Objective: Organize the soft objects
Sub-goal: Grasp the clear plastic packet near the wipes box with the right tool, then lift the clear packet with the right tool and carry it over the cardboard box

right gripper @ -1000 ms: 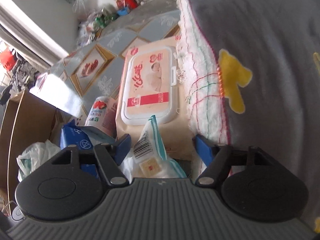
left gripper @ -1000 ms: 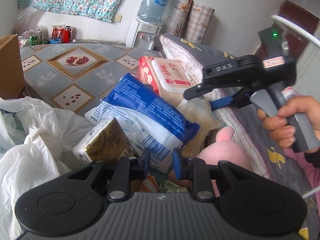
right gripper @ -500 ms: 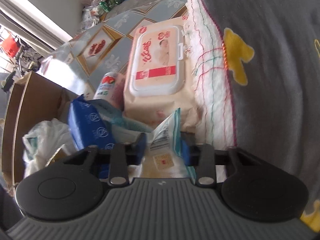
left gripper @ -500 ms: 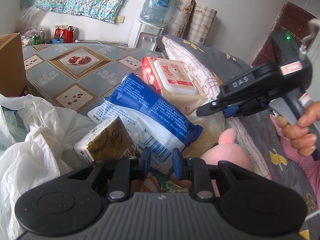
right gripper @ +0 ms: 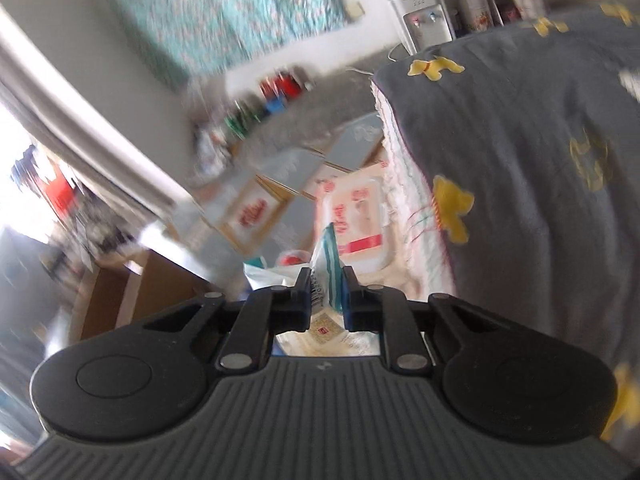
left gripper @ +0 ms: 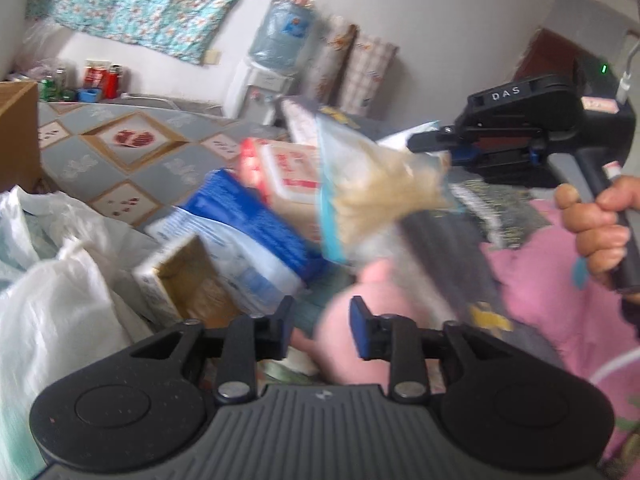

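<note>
Above the bed's heaped goods, my right gripper pinches the clear bag by its edge, lifted free; my left gripper hangs spread over the pink plush.

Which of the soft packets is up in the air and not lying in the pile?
The clear bag of beige stuff with a teal edge. The right claw pinches it aloft, while the blue-and-white packet and the red-and-white wipes pack lie in the pile.

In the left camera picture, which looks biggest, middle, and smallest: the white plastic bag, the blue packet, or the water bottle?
1. White plastic bag, though it is nearest the camera.
2. Blue packet.
3. Water bottle, far back by the wall.
</note>
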